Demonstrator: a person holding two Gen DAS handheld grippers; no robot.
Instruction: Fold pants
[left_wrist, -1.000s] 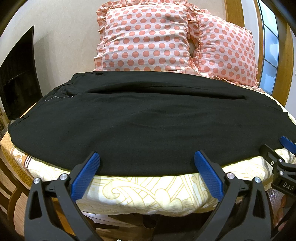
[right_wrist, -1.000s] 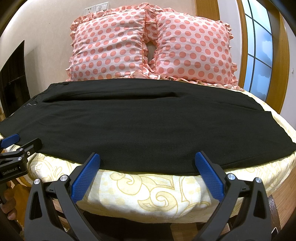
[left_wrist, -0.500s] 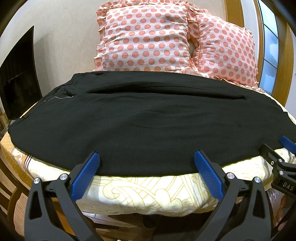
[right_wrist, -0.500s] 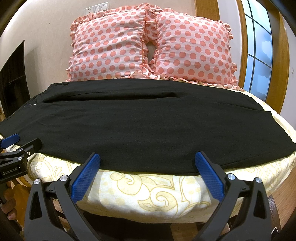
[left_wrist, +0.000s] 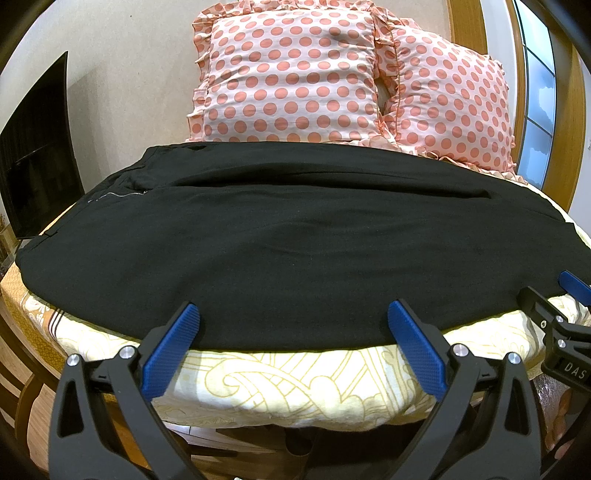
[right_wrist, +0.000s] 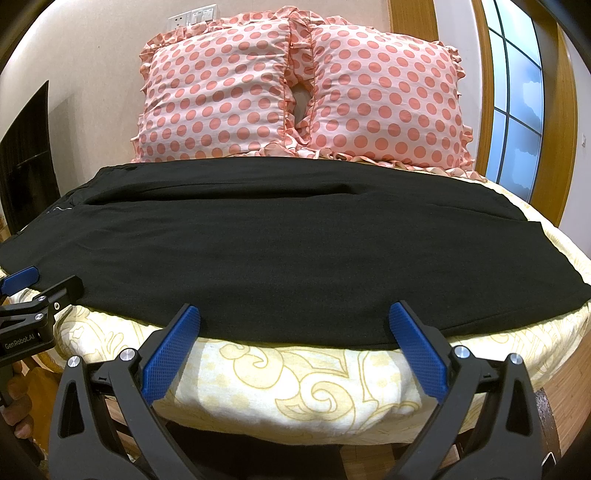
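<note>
Black pants (left_wrist: 295, 243) lie flat and spread sideways across the bed, waist with a zipper at the left; they also show in the right wrist view (right_wrist: 280, 251). My left gripper (left_wrist: 293, 325) is open and empty, hovering just short of the pants' near edge. My right gripper (right_wrist: 295, 325) is open and empty at the same near edge, further right. The right gripper's tip shows at the right of the left wrist view (left_wrist: 554, 314), and the left gripper's tip at the left of the right wrist view (right_wrist: 33, 291).
The bed has a cream patterned cover (right_wrist: 303, 384). Two pink polka-dot pillows (right_wrist: 295, 92) lean on the wall behind the pants. A dark screen (left_wrist: 33, 155) stands at the left, a window with a wooden frame (right_wrist: 517, 110) at the right.
</note>
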